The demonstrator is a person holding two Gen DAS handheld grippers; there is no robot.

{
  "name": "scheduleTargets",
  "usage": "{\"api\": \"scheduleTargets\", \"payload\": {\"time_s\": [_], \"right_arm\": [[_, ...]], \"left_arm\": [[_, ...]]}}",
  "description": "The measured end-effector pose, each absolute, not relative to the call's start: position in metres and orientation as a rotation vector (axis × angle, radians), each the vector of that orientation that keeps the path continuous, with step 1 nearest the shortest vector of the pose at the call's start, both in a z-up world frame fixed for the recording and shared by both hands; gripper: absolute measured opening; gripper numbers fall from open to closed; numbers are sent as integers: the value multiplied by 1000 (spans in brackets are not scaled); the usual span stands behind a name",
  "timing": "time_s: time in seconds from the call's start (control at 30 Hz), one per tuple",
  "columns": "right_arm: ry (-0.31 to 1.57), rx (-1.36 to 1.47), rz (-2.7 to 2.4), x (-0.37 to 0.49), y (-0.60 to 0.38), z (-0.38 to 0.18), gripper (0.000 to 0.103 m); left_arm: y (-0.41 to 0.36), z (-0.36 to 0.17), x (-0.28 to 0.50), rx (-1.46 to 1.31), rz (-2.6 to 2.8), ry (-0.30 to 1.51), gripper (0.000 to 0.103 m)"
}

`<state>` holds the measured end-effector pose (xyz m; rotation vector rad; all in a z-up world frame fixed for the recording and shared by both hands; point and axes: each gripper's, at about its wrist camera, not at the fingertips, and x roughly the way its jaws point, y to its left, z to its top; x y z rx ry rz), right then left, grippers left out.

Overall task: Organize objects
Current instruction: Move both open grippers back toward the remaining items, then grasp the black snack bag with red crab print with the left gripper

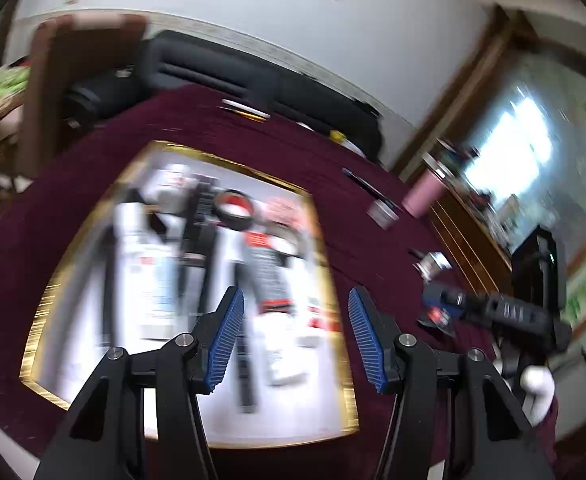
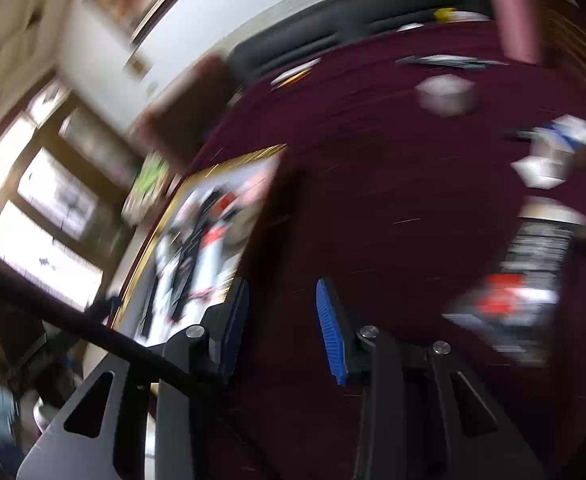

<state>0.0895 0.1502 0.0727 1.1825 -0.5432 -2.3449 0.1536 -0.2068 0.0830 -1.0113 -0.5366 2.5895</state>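
Observation:
My left gripper (image 1: 296,294) hangs open over a gold-rimmed white tray (image 1: 229,159), with nothing between its blue pads. Several blurred items lie in the tray: white tubes (image 1: 155,264), a black ring with a red inside (image 1: 235,208) and a black stick (image 1: 247,372). My right gripper (image 2: 281,286) is open and holds nothing, above the maroon cloth (image 2: 373,184) just right of the tray (image 2: 253,153). On the cloth to its right lie a dark labelled pack with red print (image 2: 533,264), white and blue packets (image 2: 565,136) and a small white container (image 2: 447,94).
A pink tumbler (image 1: 421,196), a small clear cup (image 1: 383,212), a pen (image 1: 367,186) and a small metal piece (image 1: 433,264) sit on the cloth right of the tray. A white-gloved hand (image 1: 537,384) holds the other gripper there. A black sofa (image 1: 253,76) and brown chair (image 1: 77,60) stand behind.

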Motion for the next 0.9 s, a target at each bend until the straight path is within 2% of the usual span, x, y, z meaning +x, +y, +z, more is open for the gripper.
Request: {"api": "scheduleTargets", "payload": {"time_s": [0.07, 0.1, 0.2, 0.27, 0.37, 0.57, 0.77, 0.87, 0.9], "right_arm": [[-656, 1152, -2439, 94, 201, 72, 48], [-709, 1140, -2479, 96, 223, 72, 48], [-871, 1132, -2563, 105, 284, 59, 48], [-956, 1135, -2580, 111, 309, 50, 48], [-1036, 1140, -2584, 118, 334, 38, 49], [-1082, 1151, -2569, 120, 356, 28, 49], [-1071, 1152, -2568, 115, 369, 21, 49], [-1053, 1173, -2558, 105, 368, 18, 49], [-1049, 1180, -2553, 100, 368, 19, 49]], "left_arm": [[-180, 85, 147, -1022, 2534, -472, 49], [-162, 86, 143, -1033, 2496, -432, 49], [-110, 88, 130, -1056, 2418, -316, 49], [-72, 89, 121, -1068, 2378, -207, 53], [-13, 87, 107, -1076, 2313, -34, 53], [93, 68, 71, -1085, 2215, 216, 53], [149, 33, 48, -1106, 2221, 465, 53], [155, 17, 42, -1163, 2217, 506, 53], [148, 17, 40, -1165, 2210, 437, 46]]}}
